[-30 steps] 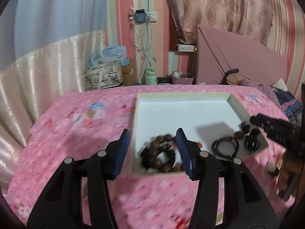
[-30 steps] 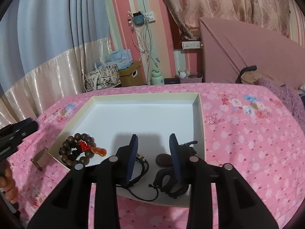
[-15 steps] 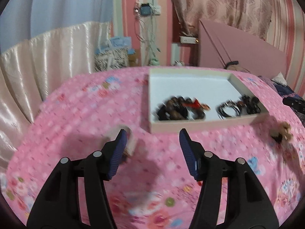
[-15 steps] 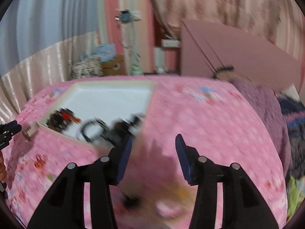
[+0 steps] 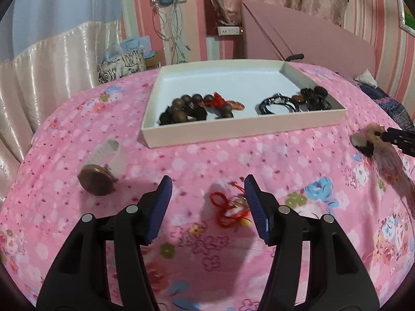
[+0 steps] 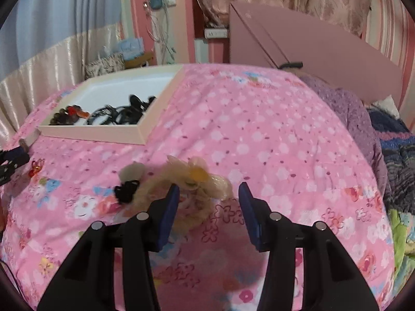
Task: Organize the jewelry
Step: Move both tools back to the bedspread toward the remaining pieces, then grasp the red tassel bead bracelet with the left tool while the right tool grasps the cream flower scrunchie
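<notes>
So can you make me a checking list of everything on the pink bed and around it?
Surface: pink flowered bedspread, a bit rumpled.
Job's things: white tray holding a brown bead bracelet and black cord pieces; red string charm, round brass piece and fluffy cream hair tie lie loose on the bedspread.
Clutter: purple and blue clothes at the bed's edge.
Grippers: left gripper open over the red string charm; right gripper open over the fluffy cream hair tie; fingers touch nothing.
Cables: white wires hanging from a wall socket.
Surroundings: striped pink wall, curtains, patterned bag.
</notes>
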Tool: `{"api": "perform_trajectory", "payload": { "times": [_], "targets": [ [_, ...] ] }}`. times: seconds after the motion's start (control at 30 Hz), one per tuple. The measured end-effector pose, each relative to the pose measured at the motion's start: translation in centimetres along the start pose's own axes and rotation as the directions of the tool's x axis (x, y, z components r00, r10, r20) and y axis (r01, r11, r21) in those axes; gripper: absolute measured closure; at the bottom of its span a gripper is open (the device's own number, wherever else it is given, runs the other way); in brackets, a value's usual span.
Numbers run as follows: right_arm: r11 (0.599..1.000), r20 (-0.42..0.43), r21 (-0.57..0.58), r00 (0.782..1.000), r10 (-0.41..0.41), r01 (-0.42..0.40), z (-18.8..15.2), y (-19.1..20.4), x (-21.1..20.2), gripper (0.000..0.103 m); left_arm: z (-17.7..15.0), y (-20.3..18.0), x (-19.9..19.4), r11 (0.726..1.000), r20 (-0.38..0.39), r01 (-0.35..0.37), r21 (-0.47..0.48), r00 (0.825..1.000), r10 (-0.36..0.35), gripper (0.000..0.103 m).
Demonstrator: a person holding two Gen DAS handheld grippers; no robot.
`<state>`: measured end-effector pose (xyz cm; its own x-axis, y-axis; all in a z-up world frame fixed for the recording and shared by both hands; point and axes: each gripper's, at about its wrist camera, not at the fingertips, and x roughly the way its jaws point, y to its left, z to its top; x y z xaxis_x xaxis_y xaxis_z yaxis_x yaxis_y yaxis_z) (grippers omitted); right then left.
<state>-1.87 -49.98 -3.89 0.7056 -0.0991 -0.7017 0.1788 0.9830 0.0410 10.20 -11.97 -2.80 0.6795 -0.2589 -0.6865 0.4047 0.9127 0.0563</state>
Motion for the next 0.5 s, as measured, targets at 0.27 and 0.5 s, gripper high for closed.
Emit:
{"api": "perform_trajectory", "payload": {
  "times": [0.27,0.5],
  "targets": [
    [0.998,-0.075,-0.062,0.997,-0.027,0.023,-0.2,1.3,2.3,0.056,-0.5,-0.9,1.3,0.999,-0.057,0.026,0.032,0.998,-0.024,0.046],
    [0.996,-0.071,-0.086,0.997,-0.025,0.019,-0.4,1.8,2.1,0.070,-0.7,-2.4,2.4,0.993,-0.117,0.071,0.097,0.991,-0.060,0.072]
  ]
}}
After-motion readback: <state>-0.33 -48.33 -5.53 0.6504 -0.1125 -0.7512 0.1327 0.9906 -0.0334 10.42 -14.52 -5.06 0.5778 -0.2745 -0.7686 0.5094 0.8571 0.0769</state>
